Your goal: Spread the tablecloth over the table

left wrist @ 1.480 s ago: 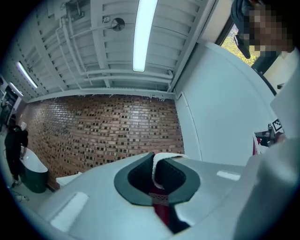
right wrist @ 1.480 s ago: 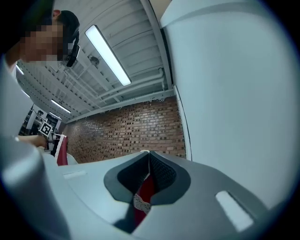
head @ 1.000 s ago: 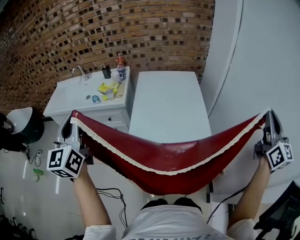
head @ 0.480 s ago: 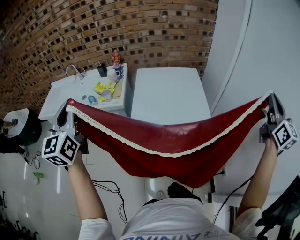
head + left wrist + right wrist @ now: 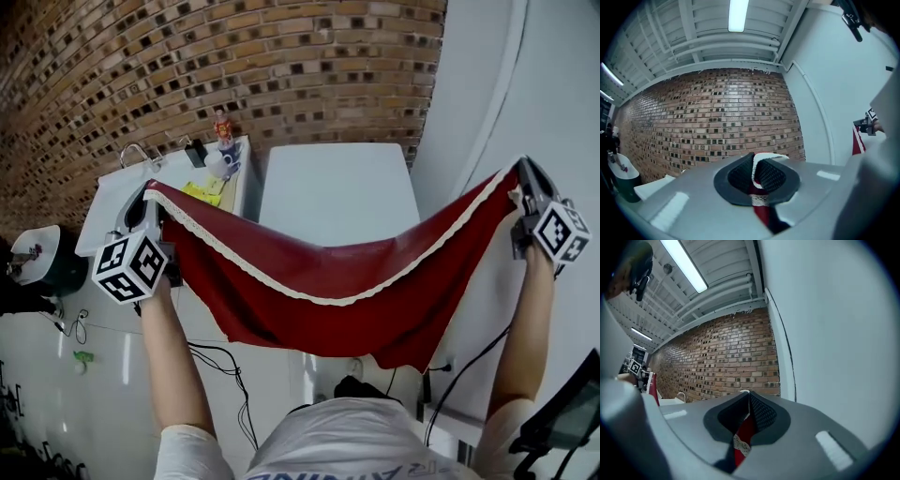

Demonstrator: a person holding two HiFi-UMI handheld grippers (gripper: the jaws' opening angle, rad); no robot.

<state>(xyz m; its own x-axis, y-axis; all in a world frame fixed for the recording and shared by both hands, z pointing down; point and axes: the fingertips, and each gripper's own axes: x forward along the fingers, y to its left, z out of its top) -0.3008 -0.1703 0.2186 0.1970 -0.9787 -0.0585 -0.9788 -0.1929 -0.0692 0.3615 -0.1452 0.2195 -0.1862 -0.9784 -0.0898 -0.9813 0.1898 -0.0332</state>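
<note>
1. Head view: the left gripper [image 5: 148,194] and the right gripper [image 5: 518,171] are held level and well apart. Each is clamped on one top corner of the red cloth [image 5: 319,300].
2. Head view: the cloth has a white lace edge. It sags in a curve between the grippers and hangs in the air over the near end of the white table [image 5: 337,192]. Contact with the tabletop cannot be told.
3. Head view: a sink counter [image 5: 117,197] stands just left of the table, and both back onto the far brick wall [image 5: 234,66].
4. Left gripper view: the jaws are closed on a cloth [image 5: 761,211] corner. Lace and red fabric are pinched between the pads [image 5: 771,176].
5. Right gripper view: the jaws are closed on the other cloth [image 5: 743,432] corner. A white wall [image 5: 825,333] is at the right.
</note>
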